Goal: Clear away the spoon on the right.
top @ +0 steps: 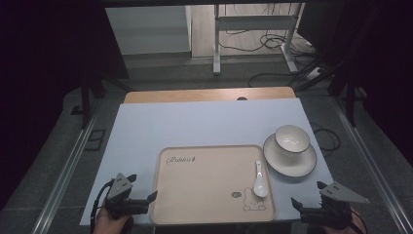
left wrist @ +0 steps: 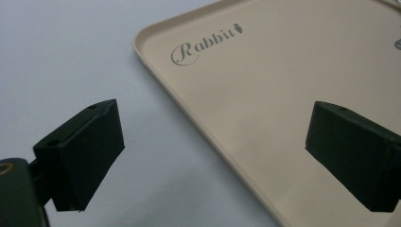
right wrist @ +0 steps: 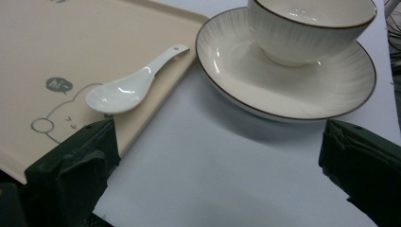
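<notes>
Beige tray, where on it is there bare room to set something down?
The beige rabbit-print plastic tray is bare from its left rim across the middle. Its right side holds the white ceramic spoon. Just beyond that rim it is crowded: white bowl on brown-rimmed saucer.

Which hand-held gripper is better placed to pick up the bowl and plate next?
Right, most likely. The right hand-held gripper sits open just below the plate and bowl, facing them. The left hand-held gripper is at the tray's far side.
</notes>
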A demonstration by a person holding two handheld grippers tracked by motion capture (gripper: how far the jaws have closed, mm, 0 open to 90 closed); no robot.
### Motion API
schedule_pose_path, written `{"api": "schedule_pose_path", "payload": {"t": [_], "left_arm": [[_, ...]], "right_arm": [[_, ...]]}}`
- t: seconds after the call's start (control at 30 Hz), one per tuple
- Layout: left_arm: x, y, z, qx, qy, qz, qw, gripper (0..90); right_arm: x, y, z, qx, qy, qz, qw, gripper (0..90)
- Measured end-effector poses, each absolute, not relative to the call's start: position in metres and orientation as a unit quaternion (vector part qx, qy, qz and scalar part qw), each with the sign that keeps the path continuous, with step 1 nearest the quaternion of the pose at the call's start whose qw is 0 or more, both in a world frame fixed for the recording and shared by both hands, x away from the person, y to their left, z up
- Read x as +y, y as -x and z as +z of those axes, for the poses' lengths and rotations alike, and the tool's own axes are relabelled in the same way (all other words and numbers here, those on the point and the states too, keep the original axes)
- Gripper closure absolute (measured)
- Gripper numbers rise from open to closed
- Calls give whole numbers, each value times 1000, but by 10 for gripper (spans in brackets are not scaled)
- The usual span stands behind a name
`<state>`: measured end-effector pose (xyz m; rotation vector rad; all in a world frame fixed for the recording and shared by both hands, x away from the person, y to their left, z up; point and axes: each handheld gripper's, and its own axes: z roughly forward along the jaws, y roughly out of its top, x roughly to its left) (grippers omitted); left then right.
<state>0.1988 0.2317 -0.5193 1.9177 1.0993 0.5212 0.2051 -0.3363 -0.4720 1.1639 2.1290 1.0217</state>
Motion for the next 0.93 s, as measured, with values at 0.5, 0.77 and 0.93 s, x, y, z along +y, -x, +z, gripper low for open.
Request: {"api": "schedule_pose_path", "payload": {"t": [0.5, 0.77, 0.93], "left_arm": [[232, -199, -519, 440, -765, 207, 423, 49], [232, -199, -519, 439, -765, 206, 424, 49], [232, -199, -519, 438, -767, 206, 421, 50]], "right_arm": [[-354, -202, -485, 780, -451, 355, 250, 0], [-356, -205, -489, 781, -459, 348, 239, 0], [-356, -207, -490, 786, -459, 343, 232, 0]]}}
